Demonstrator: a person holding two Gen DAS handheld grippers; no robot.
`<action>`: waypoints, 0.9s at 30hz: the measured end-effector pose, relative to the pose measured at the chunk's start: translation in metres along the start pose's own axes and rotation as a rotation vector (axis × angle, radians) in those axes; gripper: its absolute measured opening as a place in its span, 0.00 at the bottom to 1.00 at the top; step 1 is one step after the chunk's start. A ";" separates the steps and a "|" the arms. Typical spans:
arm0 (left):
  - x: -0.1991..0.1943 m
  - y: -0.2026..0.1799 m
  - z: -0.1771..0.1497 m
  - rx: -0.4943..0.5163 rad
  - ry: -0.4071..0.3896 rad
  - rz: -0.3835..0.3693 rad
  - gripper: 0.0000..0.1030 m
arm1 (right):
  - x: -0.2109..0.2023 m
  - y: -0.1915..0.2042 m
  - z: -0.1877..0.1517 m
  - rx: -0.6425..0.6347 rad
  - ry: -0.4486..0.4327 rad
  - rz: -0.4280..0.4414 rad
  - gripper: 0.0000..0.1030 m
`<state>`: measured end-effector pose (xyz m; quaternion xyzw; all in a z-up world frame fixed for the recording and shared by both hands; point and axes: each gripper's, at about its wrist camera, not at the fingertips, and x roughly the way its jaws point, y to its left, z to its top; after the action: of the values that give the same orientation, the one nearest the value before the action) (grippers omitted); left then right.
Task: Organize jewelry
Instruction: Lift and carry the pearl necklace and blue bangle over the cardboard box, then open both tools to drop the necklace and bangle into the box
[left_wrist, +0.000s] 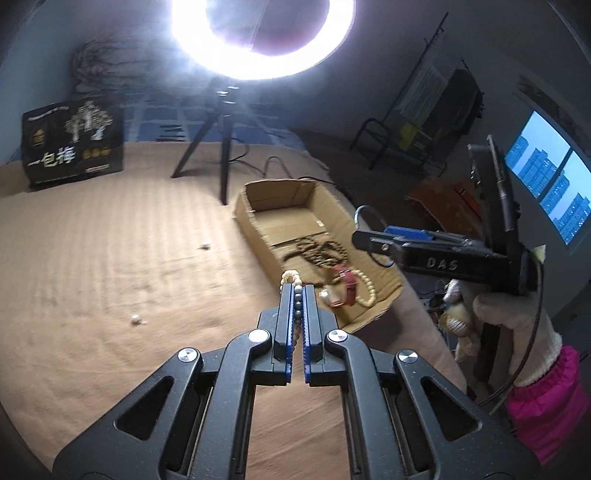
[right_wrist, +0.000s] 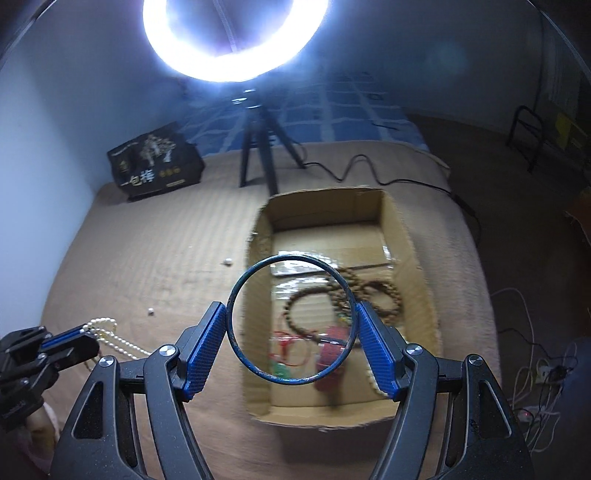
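we seem to be midway through filling the cardboard box (right_wrist: 413, 258), which sits on the bed (left_wrist: 110, 258) toward its right edge and already holds brown bead strands (right_wrist: 369, 295) and a red watch (left_wrist: 349, 286). our right gripper (right_wrist: 291, 321) is closed on a blue bangle (right_wrist: 291, 258), its pads pressing the ring's two sides, held in the air over the box's near half. our left gripper (left_wrist: 298, 291) is clamped on a pearl necklace (left_wrist: 290, 276), beads pinched between the pads, hovering just left of the box's near corner. the next move likely calls for lowering the bangle and releasing it inside, then bringing the pearls over the wall. only the right wrist view shows the necklace's loose length (right_wrist: 122, 343) trailing below the left gripper (right_wrist: 79, 332); only the left wrist view shows the right gripper (left_wrist: 364, 238) from the side, with a window beyond it. small loose bits (right_wrist: 227, 263) lie on the bed left of the box.
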<state>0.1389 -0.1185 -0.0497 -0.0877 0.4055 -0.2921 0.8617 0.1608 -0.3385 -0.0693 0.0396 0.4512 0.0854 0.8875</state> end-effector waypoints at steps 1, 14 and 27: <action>0.002 -0.004 0.002 0.003 0.001 -0.005 0.01 | 0.000 -0.004 0.000 0.005 0.001 -0.003 0.69; 0.054 -0.038 0.033 0.061 0.010 -0.005 0.01 | 0.004 -0.049 -0.012 0.054 0.052 -0.048 0.69; 0.099 -0.022 0.036 0.018 0.053 -0.028 0.01 | 0.031 -0.069 -0.023 0.074 0.130 -0.071 0.69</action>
<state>0.2059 -0.1962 -0.0812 -0.0779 0.4241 -0.3100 0.8473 0.1678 -0.4005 -0.1173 0.0507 0.5118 0.0396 0.8567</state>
